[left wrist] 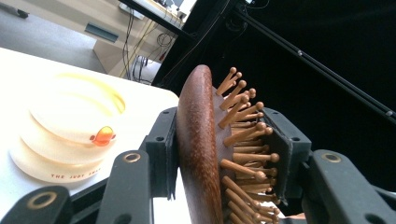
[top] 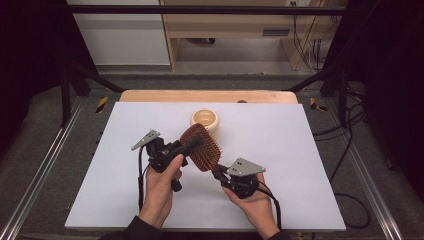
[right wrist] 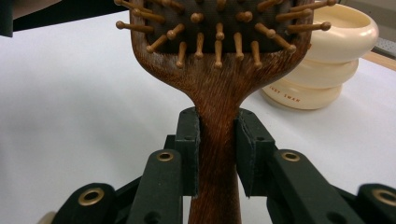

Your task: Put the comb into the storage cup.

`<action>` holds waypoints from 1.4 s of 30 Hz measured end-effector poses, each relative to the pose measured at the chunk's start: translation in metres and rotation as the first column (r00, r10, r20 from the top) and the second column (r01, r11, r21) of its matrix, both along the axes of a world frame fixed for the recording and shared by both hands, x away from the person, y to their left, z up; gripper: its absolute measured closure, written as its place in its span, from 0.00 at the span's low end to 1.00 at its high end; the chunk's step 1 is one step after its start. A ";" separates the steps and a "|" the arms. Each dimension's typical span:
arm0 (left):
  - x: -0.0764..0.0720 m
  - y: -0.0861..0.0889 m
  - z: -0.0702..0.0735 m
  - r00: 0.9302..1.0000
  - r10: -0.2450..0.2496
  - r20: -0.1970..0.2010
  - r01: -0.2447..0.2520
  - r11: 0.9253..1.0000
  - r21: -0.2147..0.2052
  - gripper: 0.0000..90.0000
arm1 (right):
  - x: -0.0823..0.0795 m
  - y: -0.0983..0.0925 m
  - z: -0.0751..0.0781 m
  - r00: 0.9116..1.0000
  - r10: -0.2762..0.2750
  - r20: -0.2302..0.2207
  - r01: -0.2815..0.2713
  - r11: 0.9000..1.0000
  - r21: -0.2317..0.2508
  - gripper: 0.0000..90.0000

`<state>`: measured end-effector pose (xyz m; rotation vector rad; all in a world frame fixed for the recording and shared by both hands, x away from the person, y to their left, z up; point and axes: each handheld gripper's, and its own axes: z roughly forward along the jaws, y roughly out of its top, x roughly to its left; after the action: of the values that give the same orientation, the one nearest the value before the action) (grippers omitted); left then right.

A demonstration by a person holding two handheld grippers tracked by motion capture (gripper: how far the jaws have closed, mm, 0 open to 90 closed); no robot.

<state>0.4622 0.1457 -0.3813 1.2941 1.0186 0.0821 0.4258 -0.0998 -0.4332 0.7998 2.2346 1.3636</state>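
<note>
Wooden hairbrush (top: 201, 147) held up over the white table (top: 300, 150) by both grippers.

Right gripper (right wrist: 217, 140) pinches the handle, left gripper (left wrist: 224, 140) clamps the head edge-on; that view catches the cream pot's (left wrist: 70, 126) orange sticker, hidden from overhead.

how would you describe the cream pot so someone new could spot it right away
Start at the white table and look toward its far edge, near the middle. Just behind the wooden hairbrush held between the two grippers stands the cream pot: round, ridged like stacked rings, and the one thing standing on the table.
</note>
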 end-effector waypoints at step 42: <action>0.005 0.009 0.024 0.995 0.050 0.091 -0.055 0.998 0.043 0.59 | -0.005 -0.023 0.009 0.996 -0.081 0.025 0.078 0.991 0.108 0.26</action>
<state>0.4668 0.1552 -0.3569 1.2932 0.9783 0.2030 0.4213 -0.1227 -0.4237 0.8898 2.0983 1.4578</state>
